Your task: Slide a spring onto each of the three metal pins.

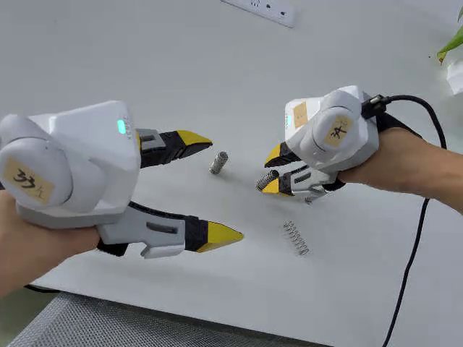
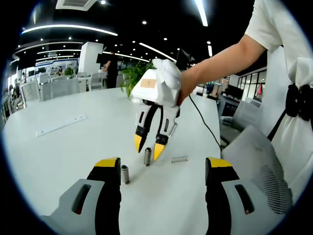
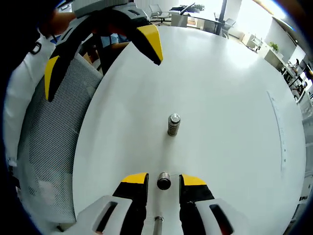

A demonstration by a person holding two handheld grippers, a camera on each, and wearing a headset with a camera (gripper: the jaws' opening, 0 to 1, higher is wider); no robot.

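Two short springs stand upright on the white table [image 1: 145, 58], each seemingly on a pin. One spring [image 1: 218, 162] [image 2: 125, 174] [image 3: 173, 124] stands free between the two grippers, close by my left gripper's left jaw. The other spring [image 1: 266, 180] [image 2: 147, 156] [image 3: 163, 181] sits between the yellow tips of my right gripper [image 1: 269, 173] [image 2: 147, 151] [image 3: 164, 179], whose jaws are narrowly apart with small gaps on both sides. A third, longer spring [image 1: 295, 237] [image 2: 179, 159] lies flat on the table. My left gripper [image 1: 217, 186] [image 2: 164, 164] [image 3: 102, 73] is wide open and holds nothing.
A black cable [image 1: 419, 217] trails from the right gripper down the table's right side. A white power strip [image 1: 264, 9] lies at the far edge, a green leaf [image 1: 452, 43] at the far right. A grey mesh chair [image 1: 72, 325] lies beyond the table's near edge.
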